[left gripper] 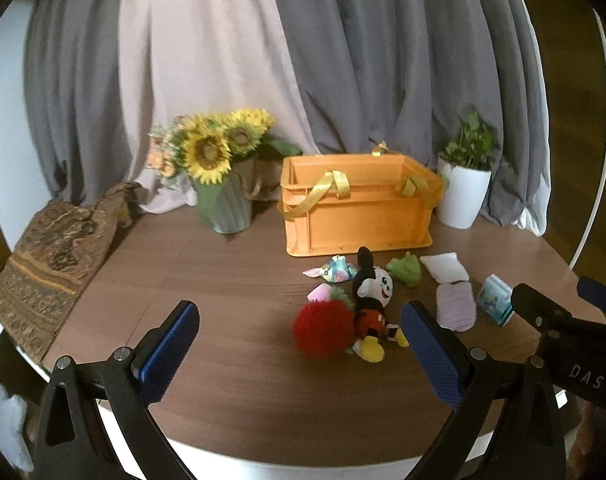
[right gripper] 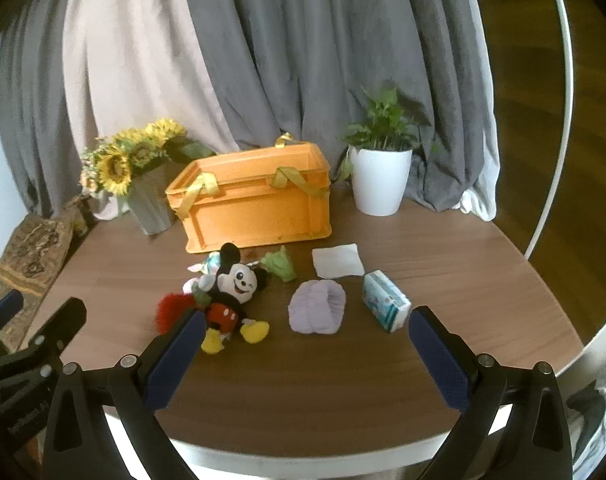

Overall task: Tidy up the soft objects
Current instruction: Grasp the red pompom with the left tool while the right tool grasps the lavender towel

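An orange crate (left gripper: pixel 359 216) (right gripper: pixel 259 208) with yellow straps stands at the back of the round wooden table. In front of it lie soft things: a mouse plush (left gripper: pixel 373 304) (right gripper: pixel 233 292), a red pompom (left gripper: pixel 323 330) (right gripper: pixel 171 308), a green plush (left gripper: pixel 405 268) (right gripper: pixel 281 264), a patterned pouch (left gripper: pixel 337 270), a white cloth (left gripper: pixel 443 266) (right gripper: pixel 337 260), a lilac cloth (left gripper: pixel 455 306) (right gripper: pixel 317 308) and a tissue pack (left gripper: pixel 495 298) (right gripper: pixel 385 306). My left gripper (left gripper: pixel 299 328) is open, short of the pompom. My right gripper (right gripper: pixel 307 334) is open, near the lilac cloth, holding nothing.
A sunflower vase (left gripper: pixel 223 196) (right gripper: pixel 147 208) stands back left and a white plant pot (left gripper: pixel 463 196) (right gripper: pixel 379 184) back right. A patterned brown cloth (left gripper: pixel 51 264) drapes the table's left edge. Grey curtains hang behind. The table's front edge (right gripper: pixel 303 452) lies just under the grippers.
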A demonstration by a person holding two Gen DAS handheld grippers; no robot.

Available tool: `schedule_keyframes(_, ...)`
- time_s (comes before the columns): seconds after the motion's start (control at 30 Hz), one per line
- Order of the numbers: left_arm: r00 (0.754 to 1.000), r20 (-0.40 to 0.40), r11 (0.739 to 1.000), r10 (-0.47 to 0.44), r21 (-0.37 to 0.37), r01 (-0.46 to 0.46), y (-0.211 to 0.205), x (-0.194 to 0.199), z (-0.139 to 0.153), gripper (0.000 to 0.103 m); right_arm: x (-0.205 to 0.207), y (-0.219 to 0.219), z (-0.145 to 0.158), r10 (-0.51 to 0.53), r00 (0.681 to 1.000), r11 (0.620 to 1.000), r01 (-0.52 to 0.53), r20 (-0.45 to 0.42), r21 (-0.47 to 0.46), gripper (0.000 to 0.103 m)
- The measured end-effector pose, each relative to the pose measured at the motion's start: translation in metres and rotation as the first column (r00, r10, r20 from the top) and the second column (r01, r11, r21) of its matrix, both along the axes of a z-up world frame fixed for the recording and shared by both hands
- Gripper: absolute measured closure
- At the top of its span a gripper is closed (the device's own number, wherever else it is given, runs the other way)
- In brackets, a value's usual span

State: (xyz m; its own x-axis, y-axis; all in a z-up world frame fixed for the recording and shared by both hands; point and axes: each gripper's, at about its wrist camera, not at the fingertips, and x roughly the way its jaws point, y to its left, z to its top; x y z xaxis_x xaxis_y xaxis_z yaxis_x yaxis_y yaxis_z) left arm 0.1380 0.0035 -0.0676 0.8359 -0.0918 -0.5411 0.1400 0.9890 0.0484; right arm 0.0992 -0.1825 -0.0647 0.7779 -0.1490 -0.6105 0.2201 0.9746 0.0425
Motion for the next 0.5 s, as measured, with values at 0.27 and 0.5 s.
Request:
schedule_keyframes(0.27, 0.994, -0.084, 0.998, -0.068, -0.018, 0.066, 0.004, 0.05, -0.037, 0.006, 0.043, 0.009, -0.031, -0.05, 0.998, 0.999, 0.049, -0.047, -0.017, 0.0)
schedule_keyframes(0.5, 0.983, -0.168, 0.997, -0.07, -0.025, 0.067, -0.005, 0.077, -0.071, 0.009, 0.066, 0.004, -0.063, -0.088, 0.99, 0.996, 0.086, -0.108, -0.017, 0.001)
